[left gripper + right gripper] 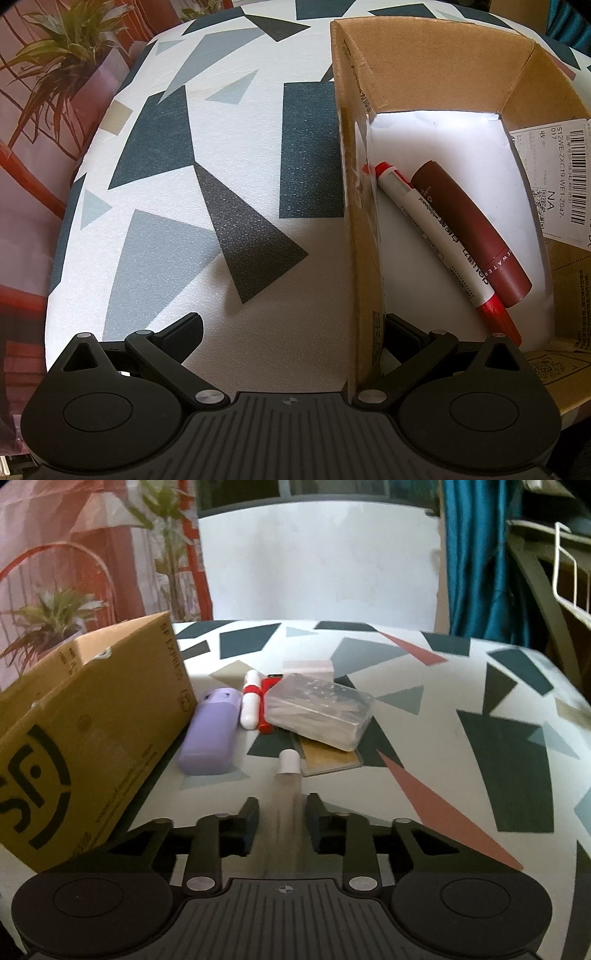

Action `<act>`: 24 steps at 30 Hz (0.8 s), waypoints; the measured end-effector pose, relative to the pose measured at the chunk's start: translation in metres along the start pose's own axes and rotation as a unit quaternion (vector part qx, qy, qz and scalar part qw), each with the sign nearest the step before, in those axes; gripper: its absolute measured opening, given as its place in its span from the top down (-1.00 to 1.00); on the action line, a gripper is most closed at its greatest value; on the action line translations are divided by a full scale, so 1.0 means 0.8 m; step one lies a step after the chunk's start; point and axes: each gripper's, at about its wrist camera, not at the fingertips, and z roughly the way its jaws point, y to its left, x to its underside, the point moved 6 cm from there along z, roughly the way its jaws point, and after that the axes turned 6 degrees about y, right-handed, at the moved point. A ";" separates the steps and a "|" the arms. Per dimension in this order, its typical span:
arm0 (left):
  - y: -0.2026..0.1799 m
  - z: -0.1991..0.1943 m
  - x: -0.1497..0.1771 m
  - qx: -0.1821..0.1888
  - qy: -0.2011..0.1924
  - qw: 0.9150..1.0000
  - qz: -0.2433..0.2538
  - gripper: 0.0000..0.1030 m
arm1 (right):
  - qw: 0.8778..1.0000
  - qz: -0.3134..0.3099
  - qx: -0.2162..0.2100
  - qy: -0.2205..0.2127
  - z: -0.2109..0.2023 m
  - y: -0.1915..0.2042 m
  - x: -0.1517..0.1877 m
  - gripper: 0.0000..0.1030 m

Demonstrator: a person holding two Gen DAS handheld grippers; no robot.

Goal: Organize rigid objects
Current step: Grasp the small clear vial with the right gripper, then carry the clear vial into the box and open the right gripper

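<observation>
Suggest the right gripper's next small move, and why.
Probably close the right gripper on the white-capped clear bottle: it lies between the fingers, which show gaps on both sides. The cardboard box already holds the whiteboard marker and maroon tube.

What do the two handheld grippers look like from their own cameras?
Both look alike: the left gripper and right gripper are matte black, with a ribbed grey centre plate bearing a small crosshair mark, round domed housings either side, silver pivot pins and linkage arms to dark flat fingers. No cables or sleeves show.
</observation>
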 end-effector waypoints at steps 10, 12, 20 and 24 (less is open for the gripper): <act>0.002 0.000 0.001 0.001 -0.001 1.000 -0.001 -1.00 | 1.000 -0.001 0.013 0.005 -0.001 0.002 -0.002 0.38; 0.002 0.000 0.001 0.000 -0.002 1.000 -0.001 -1.00 | 1.000 0.003 0.012 0.009 -0.003 0.000 -0.001 0.38; 0.001 0.000 0.002 0.000 -0.002 1.000 -0.001 -1.00 | 1.000 0.016 0.009 0.023 -0.010 -0.003 0.003 0.39; 0.001 0.000 0.002 0.000 -0.002 1.000 -0.001 -1.00 | 1.000 0.019 0.002 0.018 -0.011 -0.004 0.006 0.38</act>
